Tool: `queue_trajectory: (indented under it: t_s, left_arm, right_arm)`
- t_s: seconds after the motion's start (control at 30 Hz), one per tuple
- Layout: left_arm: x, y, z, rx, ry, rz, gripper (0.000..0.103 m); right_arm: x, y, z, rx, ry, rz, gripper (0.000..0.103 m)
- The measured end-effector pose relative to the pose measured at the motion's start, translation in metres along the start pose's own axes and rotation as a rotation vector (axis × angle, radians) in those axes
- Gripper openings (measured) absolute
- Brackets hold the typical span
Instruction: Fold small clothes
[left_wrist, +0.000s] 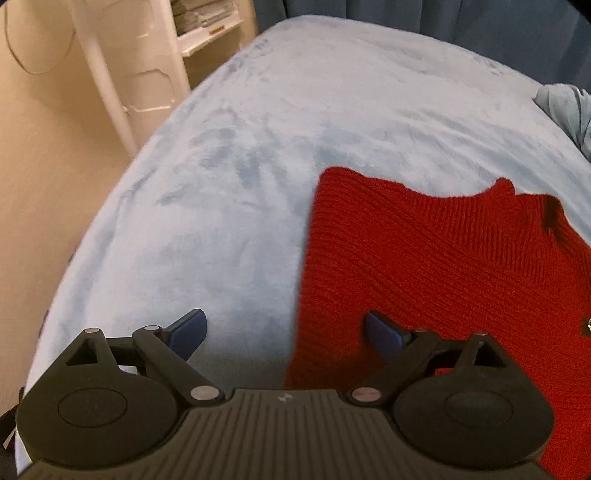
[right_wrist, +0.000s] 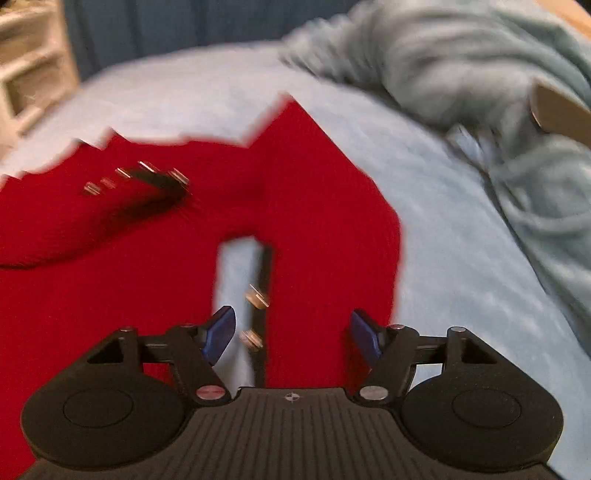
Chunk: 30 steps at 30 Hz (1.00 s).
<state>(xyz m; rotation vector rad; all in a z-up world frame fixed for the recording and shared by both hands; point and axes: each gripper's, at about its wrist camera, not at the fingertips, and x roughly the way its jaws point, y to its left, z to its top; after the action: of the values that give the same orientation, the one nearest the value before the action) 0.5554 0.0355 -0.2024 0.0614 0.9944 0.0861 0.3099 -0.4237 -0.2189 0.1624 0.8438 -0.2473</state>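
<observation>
L gripper (left_wrist: 284, 332) open, over red sweater (left_wrist: 424, 266) edge | R gripper (right_wrist: 291, 334) open, above sweater

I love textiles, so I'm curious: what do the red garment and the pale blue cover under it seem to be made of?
The red garment looks like ribbed knit, probably wool or acrylic yarn: fine parallel ridges run across it, matte. Its dark placket carries shiny, metallic-looking snaps. The pale blue cover looks like plush fleece or velour: soft sheen with darker brushed streaks where the pile lies differently.
</observation>
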Motion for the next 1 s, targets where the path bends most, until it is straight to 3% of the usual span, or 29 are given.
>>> queue_trajectory:
  t_s: [0.07,0.17,0.3,0.37,0.43,0.47,0.53,0.6,0.67,0.7,0.77,0.83,0.87,0.97,1.0]
  left_arm:
    - [-0.007,0.003,-0.001,0.016,-0.005,-0.004,0.095]
    - [-0.016,0.003,-0.002,0.05,-0.007,0.0,0.095]
    - [-0.014,0.003,-0.004,0.075,0.007,-0.001,0.095]
    - [-0.013,0.002,-0.005,0.078,0.01,-0.007,0.095]
    - [-0.011,0.001,-0.006,0.077,0.01,-0.015,0.095]
    - [-0.01,0.002,-0.006,0.076,0.01,-0.021,0.095]
    - [-0.007,0.002,-0.005,0.07,0.009,-0.037,0.095]
    - [-0.004,0.001,-0.005,0.062,0.009,-0.042,0.095]
    - [-0.001,0.001,-0.006,0.051,0.008,-0.039,0.096]
    - [-0.001,0.001,-0.006,0.044,0.009,-0.035,0.096]
    - [-0.002,0.001,-0.007,0.022,0.014,-0.03,0.096]
    - [-0.007,0.0,-0.007,0.017,0.02,-0.026,0.095]
    - [-0.011,-0.001,-0.008,0.026,0.016,-0.026,0.095]
    - [-0.03,-0.003,-0.013,0.075,-0.019,-0.035,0.096]
    - [-0.038,-0.004,-0.016,0.092,-0.032,-0.04,0.096]
  right_arm:
    - [0.005,0.018,0.018,-0.036,-0.073,0.086,0.071]
    - [0.032,0.052,0.046,-0.161,-0.102,0.114,0.071]
    - [0.084,0.09,0.075,-0.363,-0.049,0.166,0.077]
    - [0.103,0.103,0.081,-0.472,-0.036,0.16,0.072]
    - [0.106,0.106,0.086,-0.551,0.025,0.264,0.009]
    - [0.103,0.106,0.092,-0.546,0.066,0.295,0.009]
    - [0.075,0.089,0.103,-0.453,0.022,0.428,0.009]
    - [0.047,0.065,0.121,-0.288,0.011,0.574,0.009]
    - [0.04,0.042,0.136,-0.108,0.067,0.638,0.009]
    - [0.045,0.031,0.139,-0.053,0.099,0.601,0.009]
    - [0.069,0.019,0.133,-0.006,0.185,0.418,0.01]
    - [0.09,0.008,0.12,0.054,0.24,0.211,0.027]
    - [0.092,-0.001,0.112,0.106,0.258,0.153,0.027]
    - [0.06,-0.019,0.081,0.216,0.179,0.232,0.036]
    - [0.042,-0.022,0.071,0.213,0.145,0.22,0.052]
